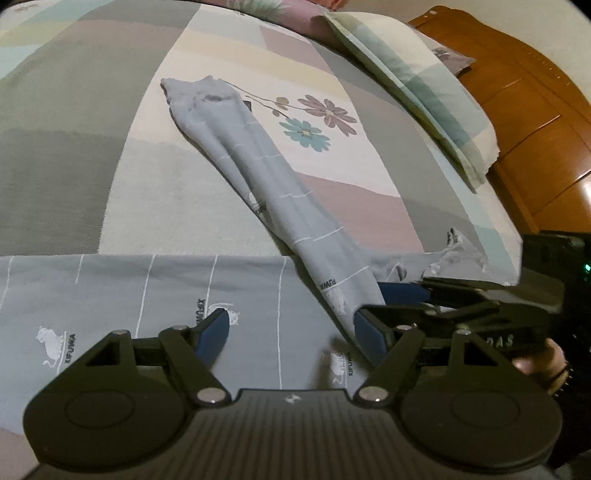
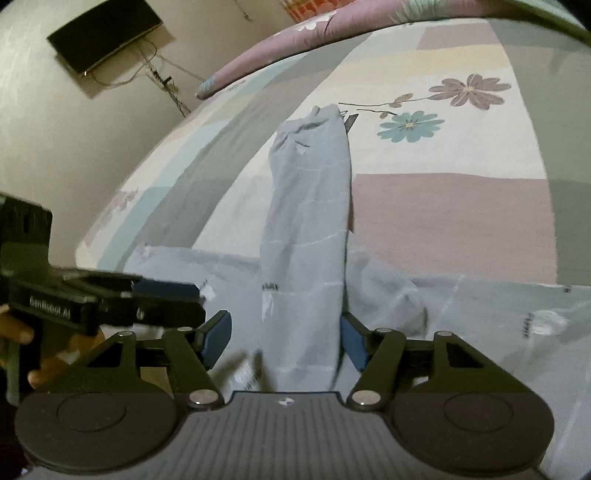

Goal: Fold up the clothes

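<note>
Grey garment [image 2: 306, 229] between right claw [image 2: 286, 341] pads

Home bedroom, bed [image 1: 221, 55], pillow [image 1: 417, 74], wooden headboard [image 1: 535, 110]

Left wrist view: sits low behind the left claw [image 1: 291, 336], facing forward and down over grey clothing [image 1: 266, 177] close beneath and ahead. Bed sheet [image 1: 74, 155] beyond; pillow [image 1: 417, 85] and wooden headboard [image 1: 532, 110] far right of the claw.

Right wrist view: same low seat behind the right claw [image 2: 284, 339], cloth [image 2: 310, 206] running straight ahead between the fingers. Wall with dark screen [image 2: 105, 35] far left.

Shared: the stretched sleeve, flower print [image 1: 317, 122] [image 2: 443, 107]; each view catches the other claw at its edge.
</note>
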`<state>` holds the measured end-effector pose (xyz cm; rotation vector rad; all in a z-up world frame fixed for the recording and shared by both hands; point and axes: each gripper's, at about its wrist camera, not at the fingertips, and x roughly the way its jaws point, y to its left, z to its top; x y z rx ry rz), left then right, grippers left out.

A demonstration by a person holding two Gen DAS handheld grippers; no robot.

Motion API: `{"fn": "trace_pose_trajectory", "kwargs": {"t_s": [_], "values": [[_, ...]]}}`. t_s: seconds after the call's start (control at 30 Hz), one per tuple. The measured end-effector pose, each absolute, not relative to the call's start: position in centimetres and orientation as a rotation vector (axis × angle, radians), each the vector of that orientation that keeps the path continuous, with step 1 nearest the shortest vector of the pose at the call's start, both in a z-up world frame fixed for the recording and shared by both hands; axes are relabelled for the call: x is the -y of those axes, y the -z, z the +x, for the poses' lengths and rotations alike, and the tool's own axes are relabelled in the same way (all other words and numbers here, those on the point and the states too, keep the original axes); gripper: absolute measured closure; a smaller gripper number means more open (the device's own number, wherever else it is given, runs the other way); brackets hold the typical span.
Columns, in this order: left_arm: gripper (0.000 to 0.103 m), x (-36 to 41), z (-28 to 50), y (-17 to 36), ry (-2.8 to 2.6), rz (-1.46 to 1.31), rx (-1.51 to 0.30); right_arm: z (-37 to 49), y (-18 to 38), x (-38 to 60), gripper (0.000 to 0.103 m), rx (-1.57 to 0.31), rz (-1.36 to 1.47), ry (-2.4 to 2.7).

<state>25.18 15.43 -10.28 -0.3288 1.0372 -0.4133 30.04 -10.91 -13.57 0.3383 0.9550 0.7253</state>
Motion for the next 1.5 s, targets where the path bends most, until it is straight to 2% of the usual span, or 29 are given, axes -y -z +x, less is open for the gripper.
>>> {"fn": "trace_pose_trajectory", "kwargs": {"t_s": [0.37, 0.6, 0.83, 1.1, 1.5], "values": [[0.025, -18.2, 25.1, 9.4, 0.440, -0.444, -1.002, 30.9, 13.8, 8.6, 0.031, -1.008, 0.308, -0.825], [0.025, -18.6, 25.7, 10.1, 0.475, -0.529, -1.030, 31.1, 13.7, 6.4, 0.029, -0.949, 0.237, -0.832], [0.024, -18.5, 26.3, 11.0, 0.518, -0.618, -1.057, 27.6, 11.9, 4.9, 0.029, -0.908, 0.220, -0.994], [0.024, -18.2, 26.7, 13.1, 0.503, -0.637, -1.079, 23.3, 12.2, 2.2, 0.029, -0.941, -0.018, -1.070], [0.025, -18.0, 30.7, 14.1, 0.508, -0.728, -1.024, 22.3, 11.8, 10.1, 0.029, -0.926, 0.120, -0.901]]}}
